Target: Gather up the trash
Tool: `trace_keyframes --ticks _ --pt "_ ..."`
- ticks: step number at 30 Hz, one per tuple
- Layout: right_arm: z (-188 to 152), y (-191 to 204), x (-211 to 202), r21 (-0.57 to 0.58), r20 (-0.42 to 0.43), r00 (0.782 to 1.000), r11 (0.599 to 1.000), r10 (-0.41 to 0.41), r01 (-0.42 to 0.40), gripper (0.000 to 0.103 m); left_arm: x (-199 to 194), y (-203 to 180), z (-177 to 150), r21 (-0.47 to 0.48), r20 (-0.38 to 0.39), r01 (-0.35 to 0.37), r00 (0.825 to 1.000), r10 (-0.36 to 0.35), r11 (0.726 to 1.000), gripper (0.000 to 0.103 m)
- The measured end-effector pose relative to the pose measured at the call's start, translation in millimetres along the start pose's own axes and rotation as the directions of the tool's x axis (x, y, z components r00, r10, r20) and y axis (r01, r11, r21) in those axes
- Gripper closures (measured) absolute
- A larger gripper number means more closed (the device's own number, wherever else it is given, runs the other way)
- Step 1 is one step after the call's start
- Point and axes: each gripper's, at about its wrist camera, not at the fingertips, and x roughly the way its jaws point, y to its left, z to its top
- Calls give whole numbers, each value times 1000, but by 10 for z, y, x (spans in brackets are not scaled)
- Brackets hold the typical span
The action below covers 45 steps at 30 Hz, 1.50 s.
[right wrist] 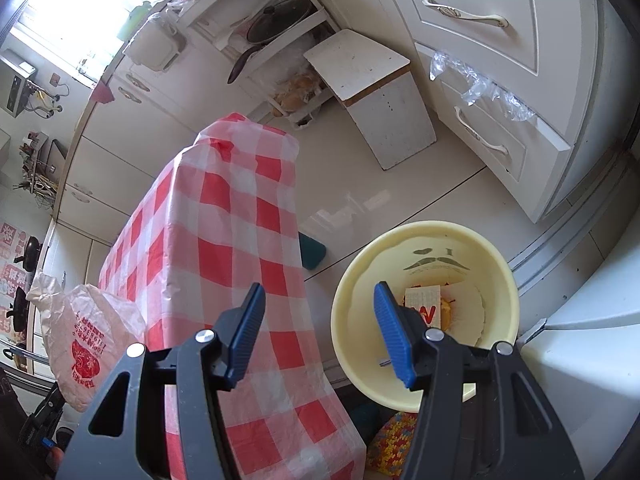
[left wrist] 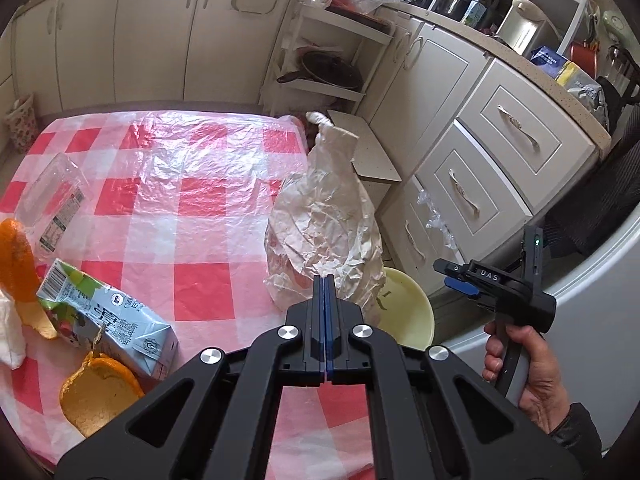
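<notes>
Crumpled plastic bag (left wrist: pixel 324 216) pinched in the closed left gripper (left wrist: pixel 324 280).

Tablecloth (left wrist: pixel 200 292): red-and-white check under a clear film. Crumpled plastic bag (left wrist: pixel 324 220): translucent white; red print shows in the right wrist view. Bin (right wrist: pixel 424 248): pale yellow, dark moustache motif inside. Peel (left wrist: pixel 18 260): orange. Carton (left wrist: pixel 108 312): light blue and green. Gripper pads (right wrist: pixel 250 332): blue on black frames. Cabinets (left wrist: pixel 516 132): cream.
</notes>
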Motion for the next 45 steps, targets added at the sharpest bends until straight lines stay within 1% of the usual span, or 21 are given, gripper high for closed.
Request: trace_keyframes --ticks 7,11,13,15,17,18,19,20,21,22,24,25,26,28,31,33,36,40,41,43,45 --pt "21 -36 -16 21 -3 1000 999 27 -27 48 -124 -167 113 -12 8 83 997 -83 996 103" --pt "16 -27 -15 18 -11 999 999 38 -37 48 -98 -286 117 17 1 79 997 -79 997 103" --pt "4 -23 26 14 -33 999 999 37 -37 48 -5 -328 74 60 -49 64 997 -61 996 103" --pt "2 -8 43 10 -42 998 999 40 -40 48 125 -328 -14 102 -104 17 995 -6 995 102" --pt "2 5 29 9 -37 998 999 48 -48 48 249 -241 -149 92 -167 -10 986 25 996 99" --pt "4 11 19 10 -34 998 999 53 -53 48 275 -182 -209 70 -186 -12 982 25 997 89" --pt "1 11 14 10 -32 998 998 56 -56 48 281 -101 -288 34 -200 -15 980 21 999 68" --pt "2 12 10 10 -31 998 998 58 -58 48 276 -34 -356 5 -207 -22 978 23 1000 58" --pt "3 12 11 11 -30 998 998 59 -58 48 262 54 -440 -34 -208 -34 978 26 999 43" --pt "3 11 14 13 -30 998 998 58 -58 48 263 137 -501 -74 -209 -39 978 22 996 37" --pt "-9 55 28 7 -34 996 997 80 -80 48 348 292 -569 -164 -234 -36 972 -4 986 29" --pt "-11 97 29 -10 -37 995 995 94 -94 48 402 382 -585 -223 -244 -32 970 -24 974 28" --pt "-30 185 29 -47 -44 994 993 102 -104 48 447 452 -594 -274 -242 -20 969 -48 961 28" --pt "-103 426 48 -164 -67 992 980 105 -115 48 518 538 -606 -337 -229 -21 971 -60 941 26" --pt "-251 751 150 -291 -146 978 938 152 -189 48 555 570 -570 -384 -192 -7 979 -73 923 22" --pt "-358 907 223 -350 -199 967 909 161 -224 48 579 575 -548 -407 -180 9 979 -90 913 22" --pt "-519 1081 302 -426 -258 954 869 151 -253 48 629 529 -513 -412 -166 19 981 -96 911 22" --pt "-671 1197 342 -489 -302 944 827 136 -276 48 717 470 -437 -438 -145 38 983 -112 898 23" --pt "-690 1214 343 -499 -304 943 821 133 -277 48 762 468 -415 -450 -142 48 982 -125 892 27" --pt "-704 1213 354 -510 -308 943 815 125 -275 48 863 465 -390 -473 -160 87 970 -183 877 68" --pt "-687 1176 343 -498 -311 941 820 135 -282 48 888 416 -361 -459 -165 95 968 -190 883 84"
